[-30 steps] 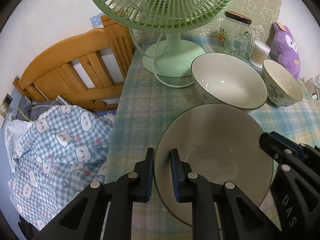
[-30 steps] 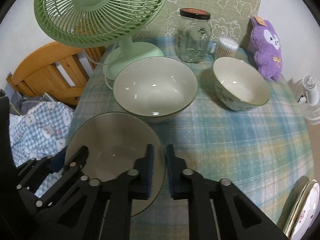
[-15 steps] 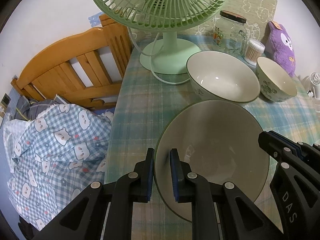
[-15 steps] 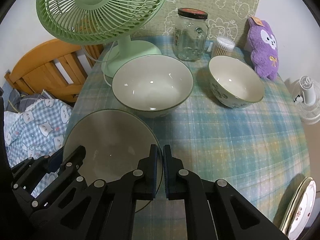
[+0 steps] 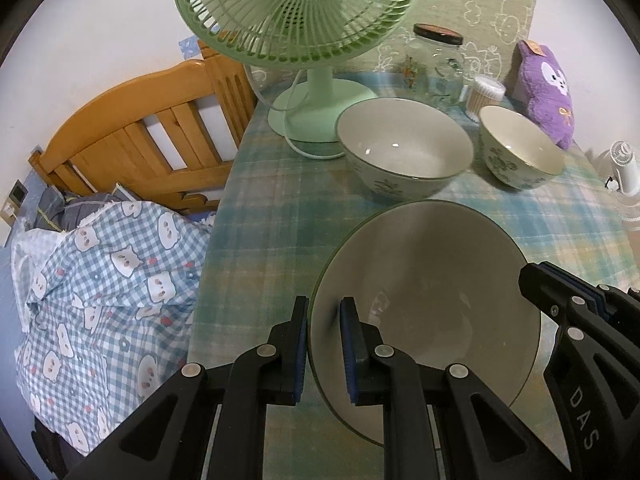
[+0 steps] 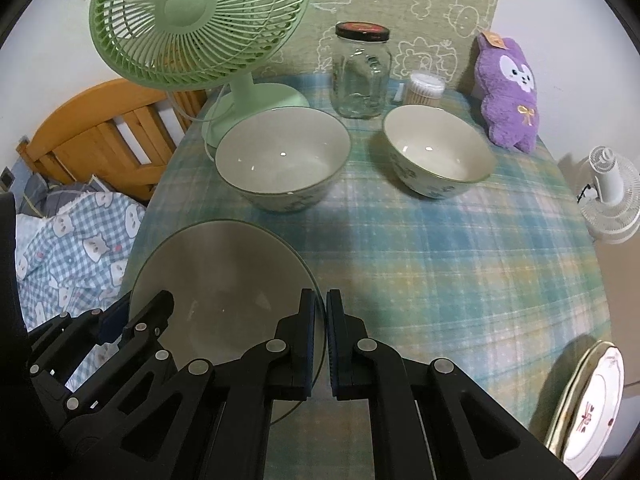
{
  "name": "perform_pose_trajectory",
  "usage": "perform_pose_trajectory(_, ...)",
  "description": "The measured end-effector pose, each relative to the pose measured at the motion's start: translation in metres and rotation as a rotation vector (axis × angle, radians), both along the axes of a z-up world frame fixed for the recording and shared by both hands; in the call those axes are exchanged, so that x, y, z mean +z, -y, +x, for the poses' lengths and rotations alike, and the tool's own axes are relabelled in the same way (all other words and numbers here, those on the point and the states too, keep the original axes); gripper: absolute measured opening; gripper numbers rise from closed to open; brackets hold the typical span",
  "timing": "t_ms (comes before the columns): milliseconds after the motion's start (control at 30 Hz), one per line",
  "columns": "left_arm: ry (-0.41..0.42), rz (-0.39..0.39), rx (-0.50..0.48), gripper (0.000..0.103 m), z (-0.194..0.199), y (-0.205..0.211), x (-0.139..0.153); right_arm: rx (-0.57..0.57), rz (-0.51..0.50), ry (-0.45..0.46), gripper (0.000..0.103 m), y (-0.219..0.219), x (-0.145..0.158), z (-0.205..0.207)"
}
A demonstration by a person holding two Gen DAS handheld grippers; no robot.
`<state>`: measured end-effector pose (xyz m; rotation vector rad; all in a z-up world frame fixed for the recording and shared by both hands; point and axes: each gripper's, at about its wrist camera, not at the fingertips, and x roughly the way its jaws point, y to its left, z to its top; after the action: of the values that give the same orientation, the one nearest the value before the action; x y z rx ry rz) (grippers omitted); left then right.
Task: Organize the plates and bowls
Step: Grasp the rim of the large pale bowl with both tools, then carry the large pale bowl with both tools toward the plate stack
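Note:
A large cream bowl with a thin green rim (image 5: 432, 312) (image 6: 224, 280) hangs over the near left part of the checked tablecloth (image 6: 440, 272). My left gripper (image 5: 325, 312) (image 6: 136, 312) is shut on its left rim. My right gripper (image 6: 320, 300) (image 5: 534, 280) is shut on its right rim. Beyond it a medium flowered bowl (image 5: 404, 152) (image 6: 282, 156) stands on the cloth. A smaller bowl of the same pattern (image 5: 520, 144) (image 6: 438, 148) stands to its right. Stacked plates (image 6: 592, 392) show at the near right edge.
A green desk fan (image 6: 200, 20) with its cord, a glass jar (image 6: 362, 76), a tub of cotton swabs (image 6: 426, 88) and a purple plush (image 6: 512, 92) line the back. Left of the table are a wooden bed frame (image 5: 132, 128) and checked bedding (image 5: 100, 280). A small white fan (image 6: 608, 192) stands right.
Both grippers have drawn back from the fan and risen a little with the large bowl. Its far rim overlapped the medium bowl before; a strip of cloth now shows between them.

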<state>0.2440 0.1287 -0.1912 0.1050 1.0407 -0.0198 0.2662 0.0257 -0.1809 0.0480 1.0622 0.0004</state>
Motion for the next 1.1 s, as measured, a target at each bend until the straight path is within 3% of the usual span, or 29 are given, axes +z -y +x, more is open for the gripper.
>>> perform_pose_trajectory(667, 0.013, -0.010, 0.014, 0.012, -0.071, 0.077, 0.013, 0.023, -0.026, 0.024, 0.009, 0.081, 0.017, -0.078)
perform_pose_trajectory(1100, -0.008, -0.008, -0.023, 0.012, -0.111, 0.126, 0.000, -0.019, -0.020, -0.006, 0.009, 0.133, 0.001, -0.122)
